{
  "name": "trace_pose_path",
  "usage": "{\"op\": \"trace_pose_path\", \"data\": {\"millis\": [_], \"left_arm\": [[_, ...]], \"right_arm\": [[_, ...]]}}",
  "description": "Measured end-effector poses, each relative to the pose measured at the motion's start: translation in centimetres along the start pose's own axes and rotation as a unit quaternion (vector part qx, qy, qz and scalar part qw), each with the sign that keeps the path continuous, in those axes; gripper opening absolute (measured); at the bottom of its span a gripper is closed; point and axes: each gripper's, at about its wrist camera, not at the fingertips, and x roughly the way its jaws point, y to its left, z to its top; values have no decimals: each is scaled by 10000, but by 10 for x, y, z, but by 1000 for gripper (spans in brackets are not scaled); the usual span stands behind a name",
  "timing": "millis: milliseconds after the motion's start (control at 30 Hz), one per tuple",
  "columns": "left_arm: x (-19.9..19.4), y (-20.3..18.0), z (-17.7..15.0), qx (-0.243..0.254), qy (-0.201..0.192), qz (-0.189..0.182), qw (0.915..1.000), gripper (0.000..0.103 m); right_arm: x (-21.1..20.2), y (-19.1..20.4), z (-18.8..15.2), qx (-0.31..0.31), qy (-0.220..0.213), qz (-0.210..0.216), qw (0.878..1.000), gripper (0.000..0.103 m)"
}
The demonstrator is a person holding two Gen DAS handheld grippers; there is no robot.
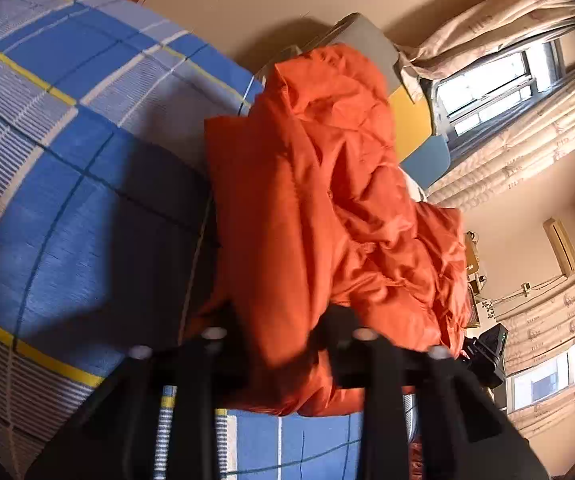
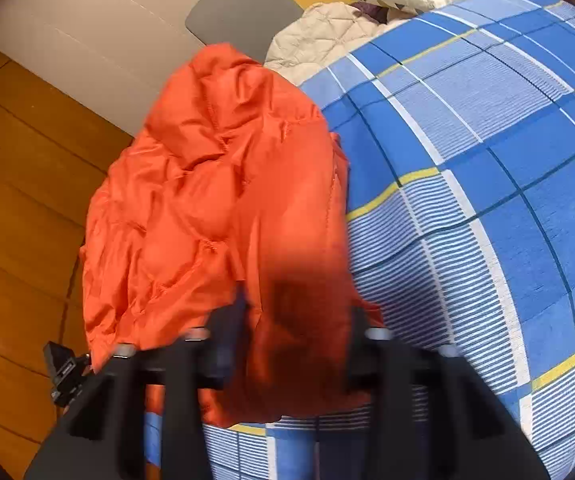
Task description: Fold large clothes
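A: Evidently, the puffy orange quilted jacket [image 1: 327,208] is being held up by both tools at once. Fabric is pinched between the fingers of the left gripper [image 1: 283,344], and another fold is clamped in the right gripper [image 2: 295,332]; both are closed on cloth.

B: Where is the garment placed relative to them?

A: It extends straight ahead of each gripper, bunched and away from the fingertips. Beyond and beside it the blue checked bedsheet with yellow and white stripes [image 2: 467,168] is seen, to the right of the right gripper and to the left of the left one. Whether the far end is touching the sheet cannot be told.

B: How should the step be done well?

A: The two held points should probably be drawn apart until the edge between them is taut, so the crumpled bulk is shaken out before anything is laid down. The jacket should then be lowered flat onto the sheet, far end first, with the grips kept level. Padded nylon of this kind is likely slippery, so firm pinches would be needed.

B: And its direction?

A: The long axis is judged to run forward from the fingers. Which end is collar or hem cannot be told from these views.
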Motion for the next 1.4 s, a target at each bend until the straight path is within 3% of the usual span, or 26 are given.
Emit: {"op": "trace_pose_path", "data": {"millis": [133,467,533,567,667,733,867,1000,1167,1333,1400], "left_arm": [[-21,-9,-14,128,-35,-60,9999,11],[-88,-15,-77,283,35,67,9996,10],[-97,-14,-91,355,101,311,9988,18],[-101,-12,-95,321,118,439,9984,27],[-121,-10,-96,225,-179,799,9964,65],[-139,-19,-90,345,-489,719,9956,65],[-154,-54,-76,891,-793,569,9912,65],[-133,-91,-64,1419,-615,508,9867,65],[-78,-128,-45,1980,-112,771,9771,65],[-32,-131,-25,2016,237,1194,9719,67],[-13,-125,-19,1918,397,1307,9719,62]], "right_arm": [[-20,7,-11,-161,-63,-39,9998,17],[-80,0,-78,-296,126,45,9995,17],[-86,-4,-92,-335,183,-27,9993,17],[-84,-6,-93,-307,191,-83,9993,20],[-90,-12,-92,-199,108,-358,9991,38],[-101,-6,-87,-356,-154,-570,9976,54],[-120,25,-73,-849,-636,-762,9914,62],[-103,63,-53,-1368,-707,-923,9837,63],[-53,91,-26,-1769,-496,-1260,9749,63],[-2,104,-2,-2058,-185,-1911,9596,63],[13,104,2,-2178,-37,-2017,9549,58]]}}
